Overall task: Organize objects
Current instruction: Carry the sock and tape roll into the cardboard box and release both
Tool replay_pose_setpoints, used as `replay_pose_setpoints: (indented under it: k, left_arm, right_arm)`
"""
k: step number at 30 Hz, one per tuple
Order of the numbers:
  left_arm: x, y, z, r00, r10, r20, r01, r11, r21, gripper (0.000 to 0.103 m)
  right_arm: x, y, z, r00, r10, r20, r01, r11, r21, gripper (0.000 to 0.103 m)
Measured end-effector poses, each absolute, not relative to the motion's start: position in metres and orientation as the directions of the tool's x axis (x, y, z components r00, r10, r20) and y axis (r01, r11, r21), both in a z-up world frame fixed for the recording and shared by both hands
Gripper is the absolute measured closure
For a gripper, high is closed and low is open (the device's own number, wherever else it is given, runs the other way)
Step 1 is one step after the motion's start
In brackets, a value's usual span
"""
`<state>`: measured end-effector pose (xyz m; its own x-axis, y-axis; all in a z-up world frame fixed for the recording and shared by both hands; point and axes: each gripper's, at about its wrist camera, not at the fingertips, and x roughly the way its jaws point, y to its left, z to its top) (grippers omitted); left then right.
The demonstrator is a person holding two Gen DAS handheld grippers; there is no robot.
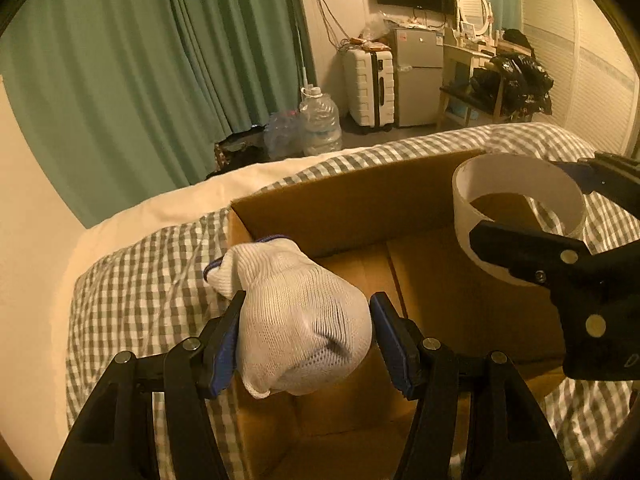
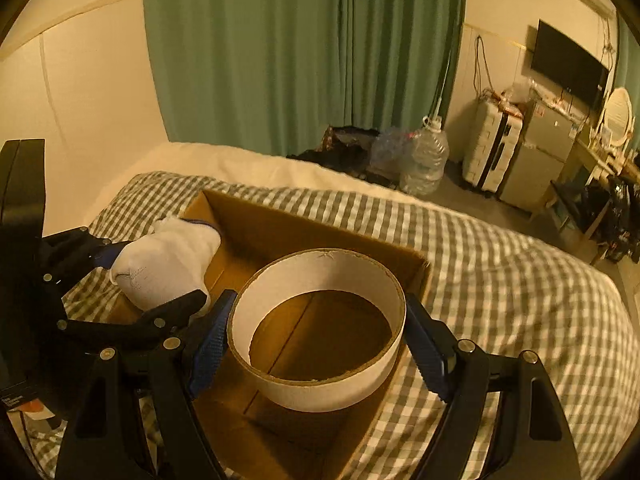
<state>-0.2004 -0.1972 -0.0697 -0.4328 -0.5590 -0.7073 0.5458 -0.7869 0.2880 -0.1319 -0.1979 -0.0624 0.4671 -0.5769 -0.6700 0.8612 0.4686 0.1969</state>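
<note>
A white knitted glove (image 1: 302,322), bunched into a rounded bundle with a blue-edged cuff at its far end, is clamped between the blue-padded fingers of the left gripper (image 1: 306,340); the jaws are parted only as far as the bundle is thick, and both pads are pressed against its sides. The glove is held above the near left corner of an open cardboard box (image 1: 348,204), over its left wall. A wide cardboard ring (image 2: 318,330), white on its outer and inner faces and brown along its cut edges, is gripped across its full width by the right gripper (image 2: 318,340), so the jaws are spread wide, one pad against each outer side. The ring is held with its opening upward above the inside of the box, and the brown floor flaps are seen through it. The box is set on a bed covered with a grey-and-white checked quilt (image 2: 500,280), with a plain cream sheet (image 2: 240,164) beyond it. Green curtains (image 2: 304,52) are hung behind the bed.
</note>
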Motion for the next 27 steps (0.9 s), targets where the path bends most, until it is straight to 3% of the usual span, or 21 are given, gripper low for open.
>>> replay_pose_setpoints:
  k: [6, 9, 10, 13, 27]
  left_arm:
    - [-0.205, -0.201, -0.086, -0.421, -0.515, -0.747, 0.526, -0.809, 0.261, 0.037]
    - [-0.2, -0.199, -0.084, -0.41, -0.525, -0.745, 0.544, -0.797, 0.262, 0.019]
    - [-0.197, -0.197, -0.082, -0.414, -0.529, -0.741, 0.547, -0.795, 0.262, 0.013]
    - [-0.188, -0.19, -0.072, -0.422, -0.536, -0.731, 0.555, -0.791, 0.259, 0.009]
    - [-0.124, -0.13, 0.01, -0.468, -0.597, -0.652, 0.599, -0.757, 0.263, 0.007]
  right_arm:
    - [-0.133, -0.199, -0.072, 0.488, -0.554, -0.674, 0.851, 0.476, 0.224, 0.022]
    - [-0.134, -0.195, -0.066, 0.492, -0.562, -0.665, 0.848, 0.481, 0.22, 0.019]
    - [-0.136, -0.194, -0.062, 0.496, -0.57, -0.656, 0.848, 0.48, 0.224, 0.013]
    - [-0.146, -0.187, -0.05, 0.486, -0.6, -0.635, 0.86, 0.458, 0.226, 0.011]
    - [-0.195, -0.111, 0.019, 0.515, -0.613, -0.599, 0.845, 0.481, 0.234, 0.01]
